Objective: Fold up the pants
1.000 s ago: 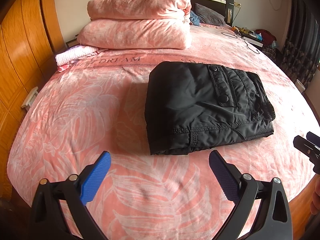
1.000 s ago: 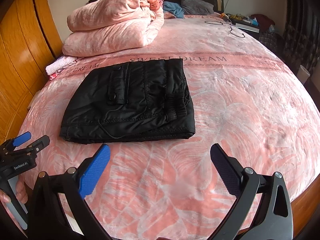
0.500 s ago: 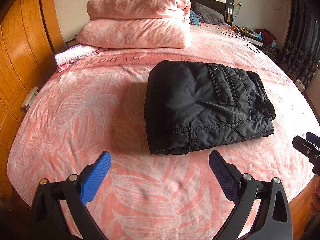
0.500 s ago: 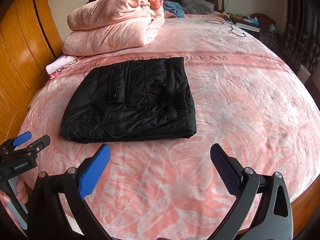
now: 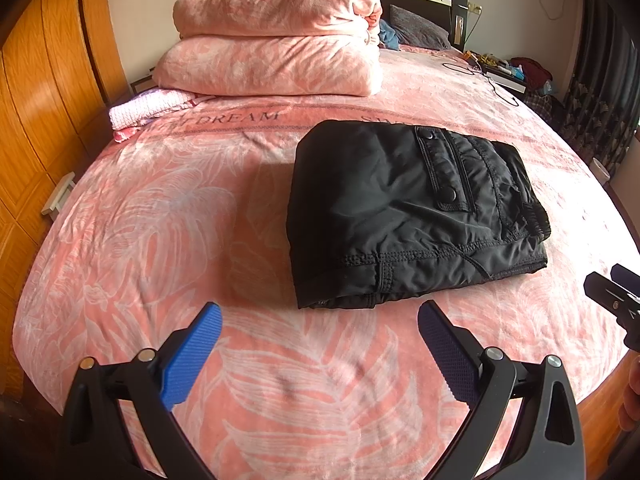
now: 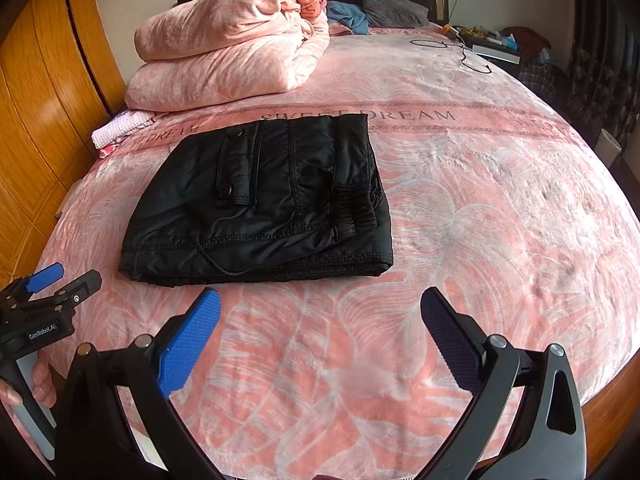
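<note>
Both grippers, left gripper (image 5: 318,330) and right gripper (image 6: 320,316), hang spread and empty, clear of the black padded pants (image 6: 264,200). Those lie as a compact stacked rectangle on the pink bedspread (image 6: 500,208), so folding looks finished.

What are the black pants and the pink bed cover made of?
The black pants look like a smooth, slightly shiny woven synthetic, maybe nylon: light glints on them. The pink bed cover looks like soft, matte fleece or plush with a fuzzy nap, though I can't be sure.
</note>
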{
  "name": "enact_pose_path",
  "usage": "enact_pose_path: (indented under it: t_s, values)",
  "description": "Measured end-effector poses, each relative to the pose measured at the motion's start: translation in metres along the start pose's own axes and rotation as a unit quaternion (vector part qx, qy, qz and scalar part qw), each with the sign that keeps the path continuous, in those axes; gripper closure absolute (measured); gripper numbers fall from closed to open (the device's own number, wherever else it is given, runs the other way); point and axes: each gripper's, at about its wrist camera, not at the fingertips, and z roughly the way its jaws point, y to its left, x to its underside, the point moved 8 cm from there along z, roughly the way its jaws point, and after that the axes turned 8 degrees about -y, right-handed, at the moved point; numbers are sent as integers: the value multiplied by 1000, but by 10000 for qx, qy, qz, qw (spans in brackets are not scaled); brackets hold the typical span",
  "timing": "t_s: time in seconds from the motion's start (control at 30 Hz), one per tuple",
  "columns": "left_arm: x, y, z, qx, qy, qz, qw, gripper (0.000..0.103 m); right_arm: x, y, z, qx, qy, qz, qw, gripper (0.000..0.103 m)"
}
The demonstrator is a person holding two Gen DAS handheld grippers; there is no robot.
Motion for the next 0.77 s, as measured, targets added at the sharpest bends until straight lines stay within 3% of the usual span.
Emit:
enact_pose_path:
  t_s: [0.77]
  values:
    - [3,-1,2,56,42,-46,10000,4,4,-2,3,-26,49,50,10000,3]
